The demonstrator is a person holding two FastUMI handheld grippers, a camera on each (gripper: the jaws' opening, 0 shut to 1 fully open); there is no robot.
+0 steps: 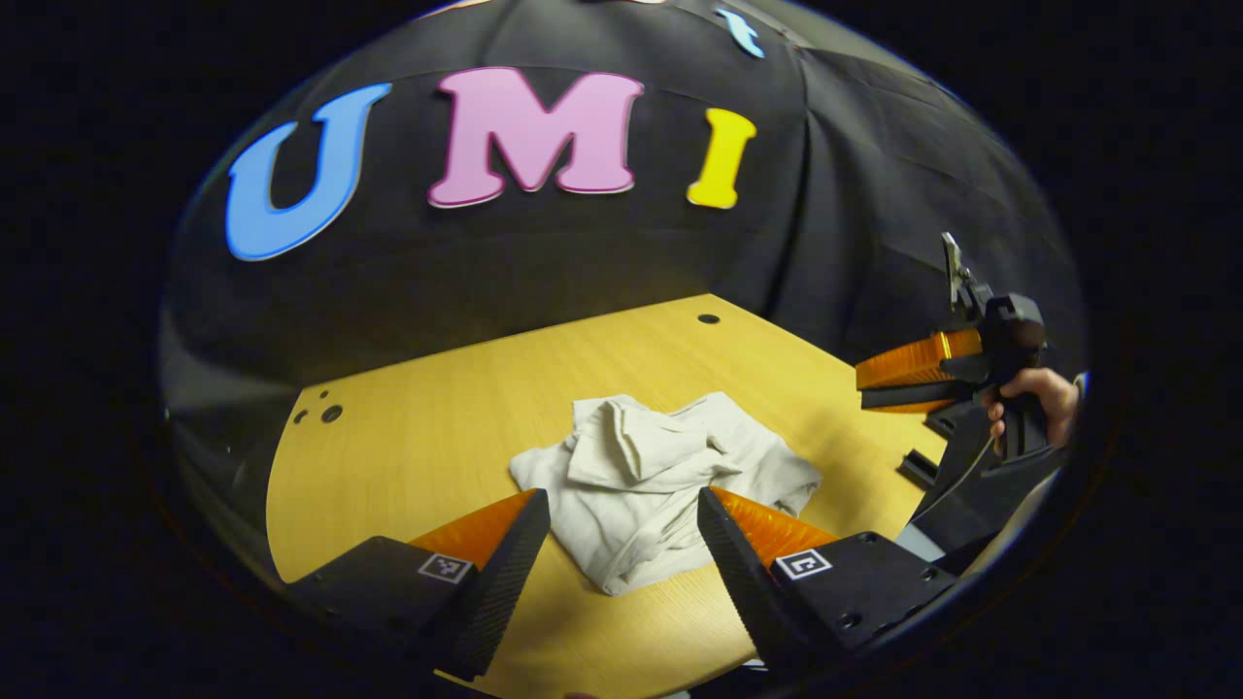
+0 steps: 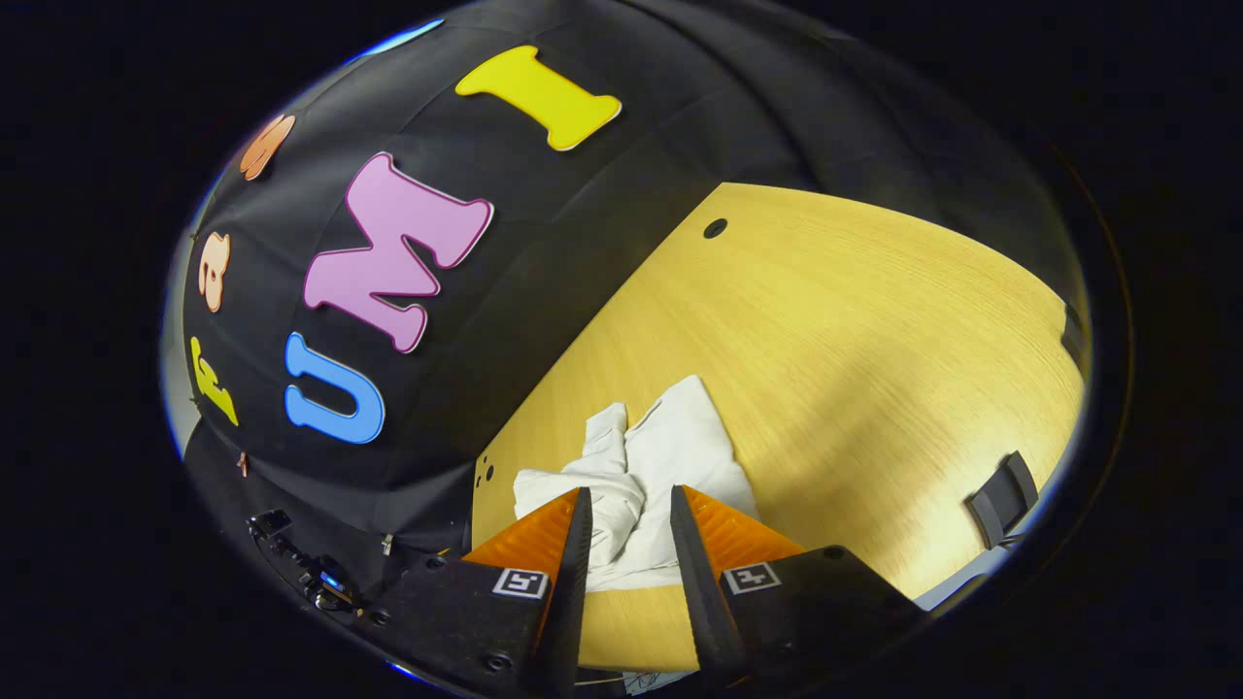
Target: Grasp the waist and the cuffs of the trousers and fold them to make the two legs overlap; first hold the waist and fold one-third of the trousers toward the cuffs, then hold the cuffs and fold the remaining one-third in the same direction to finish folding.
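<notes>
A pair of pale cream trousers (image 1: 660, 466) lies crumpled in a heap on the yellow wooden table (image 1: 437, 437). My left gripper (image 1: 621, 519) hovers over the heap's near edge. Its jaws are wide open and hold nothing. In the left gripper view the right gripper (image 1: 908, 374) hangs above the table to the right of the heap, with a hand (image 1: 1034, 393) on its grip. In the right gripper view the trousers (image 2: 689, 437) lie just beyond the right gripper (image 2: 629, 495), which is open with a narrow gap and has no cloth between its fingers.
The black cloth wall (image 1: 583, 272) closes off the table's far side. A small black clip-like object (image 2: 1000, 500) lies near the table edge (image 1: 918, 466), right of the trousers. Small holes (image 1: 709, 318) dot the tabletop. Bare wood (image 2: 874, 320) stretches beyond the heap.
</notes>
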